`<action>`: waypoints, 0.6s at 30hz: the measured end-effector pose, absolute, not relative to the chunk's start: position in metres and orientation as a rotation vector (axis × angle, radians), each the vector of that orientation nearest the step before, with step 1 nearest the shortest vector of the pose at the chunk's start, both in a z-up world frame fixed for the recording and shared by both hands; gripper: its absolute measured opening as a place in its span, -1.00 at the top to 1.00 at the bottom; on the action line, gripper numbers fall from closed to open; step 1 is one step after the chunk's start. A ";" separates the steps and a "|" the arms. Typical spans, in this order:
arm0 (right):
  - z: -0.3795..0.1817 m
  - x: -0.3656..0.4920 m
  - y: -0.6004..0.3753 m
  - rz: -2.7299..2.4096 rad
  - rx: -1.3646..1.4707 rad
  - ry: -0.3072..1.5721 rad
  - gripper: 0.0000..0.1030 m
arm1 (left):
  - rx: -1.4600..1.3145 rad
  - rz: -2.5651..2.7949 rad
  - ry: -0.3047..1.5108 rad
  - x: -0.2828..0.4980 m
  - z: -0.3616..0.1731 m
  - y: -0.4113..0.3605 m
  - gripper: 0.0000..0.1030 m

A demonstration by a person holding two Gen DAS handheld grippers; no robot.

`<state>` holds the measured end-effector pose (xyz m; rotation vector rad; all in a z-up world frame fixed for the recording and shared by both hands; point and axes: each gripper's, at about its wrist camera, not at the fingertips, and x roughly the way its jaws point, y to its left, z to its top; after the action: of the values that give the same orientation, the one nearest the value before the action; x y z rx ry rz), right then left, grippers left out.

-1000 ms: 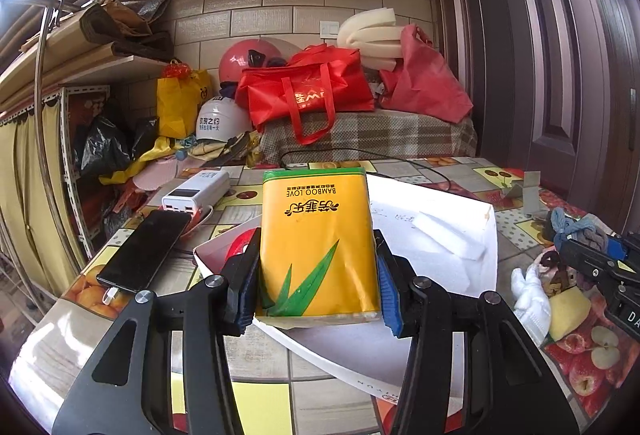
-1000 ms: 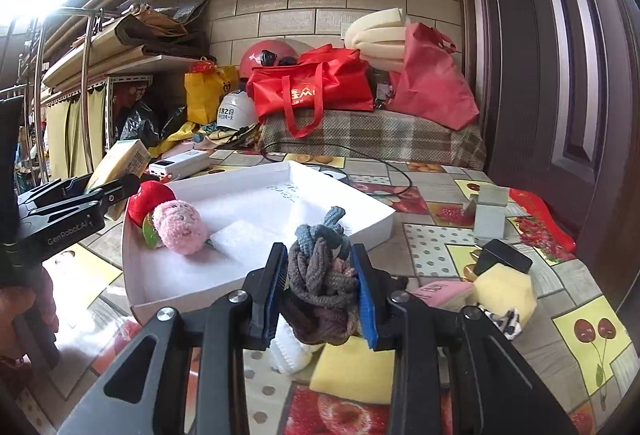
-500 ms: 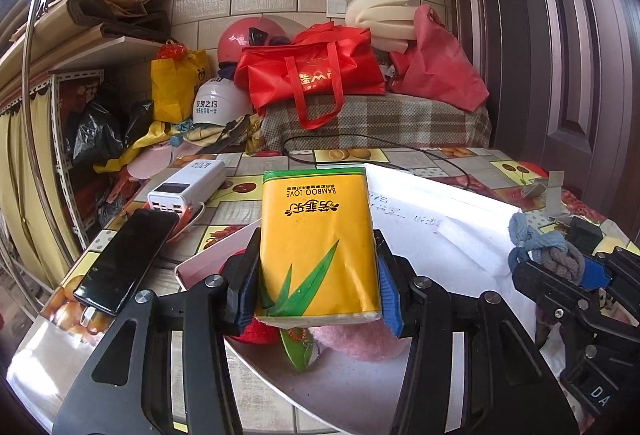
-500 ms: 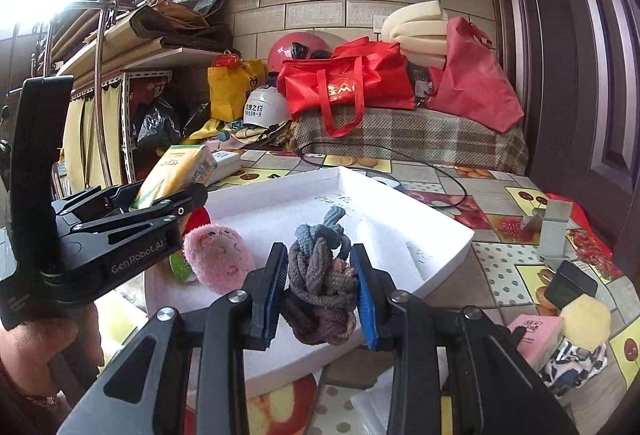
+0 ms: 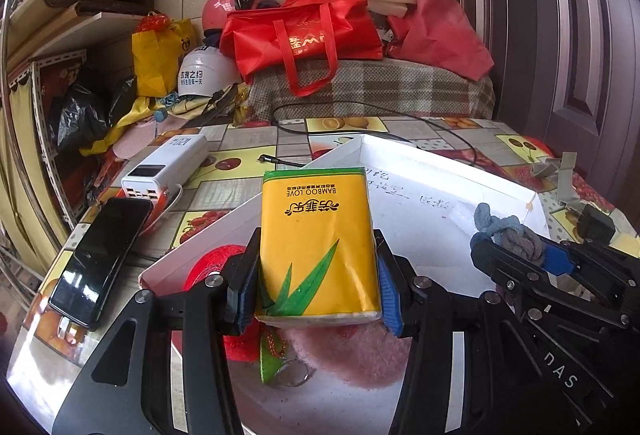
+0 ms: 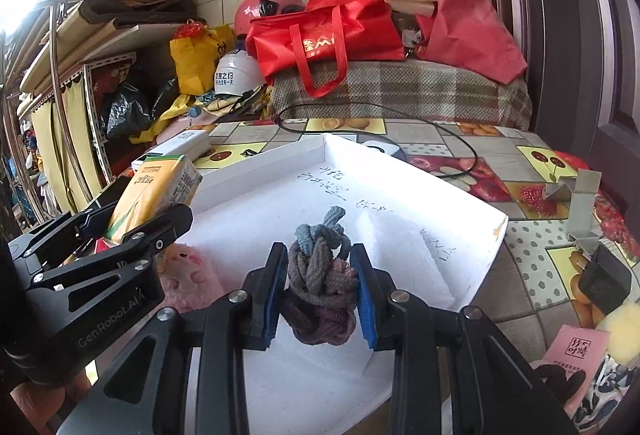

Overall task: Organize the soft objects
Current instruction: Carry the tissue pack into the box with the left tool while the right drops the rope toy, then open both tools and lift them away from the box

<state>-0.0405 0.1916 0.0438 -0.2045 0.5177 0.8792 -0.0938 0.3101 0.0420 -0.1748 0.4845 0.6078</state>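
Two grips are loaded at once. The left gripper (image 5: pixel 318 283) has its jaws closed on the flanks of a yellow plastic-wrapped tissue pack (image 5: pixel 316 243), held upright above the near corner of the shallow white foam tray (image 5: pixel 448 171). The right gripper (image 6: pixel 320 287) has its jaws pinched on a knotted ball of grey, blue and maroon cord (image 6: pixel 322 275), hanging over the tray's middle.

The pack looks light and squashy, with a slick film that could slide; a hold across its broad sides, low on the body, suits it. The cord knot is soft and springy, grippy by its weave, and best taken through its thick centre, not by the loose blue end.

Below the pack, inside the tray, lie a red mesh-covered plush fruit with a green leaf (image 5: pixel 218 267) and a fluffy pink plush toy (image 6: pixel 188 279).

The pack reads "BAMBOO LOVE" beneath Chinese characters, upside down in the left view. The left gripper's arm carries "GenRobot.AI". Handwriting on the tray floor is too faint to read, probably Chinese.

On the fruit-patterned desk (image 5: pixel 240 163) beside the tray rest a black smartphone (image 5: pixel 100 255) and a white power bank (image 5: pixel 168 167).
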 end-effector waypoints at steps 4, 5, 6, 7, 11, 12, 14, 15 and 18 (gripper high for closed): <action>0.044 -0.044 0.193 0.874 -0.219 0.508 0.20 | -0.187 0.638 0.459 -0.099 0.044 0.312 -0.10; 0.045 -0.046 0.193 0.871 -0.226 0.497 -0.08 | -0.193 0.666 0.444 -0.103 0.045 0.313 -0.25; 0.046 -0.048 0.193 0.867 -0.232 0.485 -0.23 | -0.205 0.689 0.430 -0.108 0.046 0.315 -0.49; 0.047 -0.049 0.192 0.850 -0.229 0.474 -0.29 | -0.226 0.705 0.420 -0.111 0.046 0.319 -0.61; 0.047 -0.038 0.184 0.831 -0.166 0.498 -0.84 | -0.295 0.735 0.392 -0.122 0.046 0.331 -1.00; 0.047 -0.036 0.183 0.830 -0.160 0.504 -1.00 | -0.298 0.740 0.386 -0.123 0.046 0.331 -1.00; 0.047 -0.038 0.185 0.832 -0.171 0.498 -1.00 | -0.299 0.760 0.377 -0.125 0.047 0.330 -1.00; 0.048 -0.041 0.186 0.834 -0.180 0.488 -1.00 | -0.300 0.762 0.371 -0.126 0.047 0.331 -1.00; 0.049 -0.049 0.191 0.844 -0.214 0.456 -1.00 | -0.282 0.764 0.358 -0.126 0.048 0.327 -1.00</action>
<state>-0.0486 0.1906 0.0493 -0.2138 0.4562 0.8441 -0.1262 0.3267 0.0485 -0.2821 0.3579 0.7639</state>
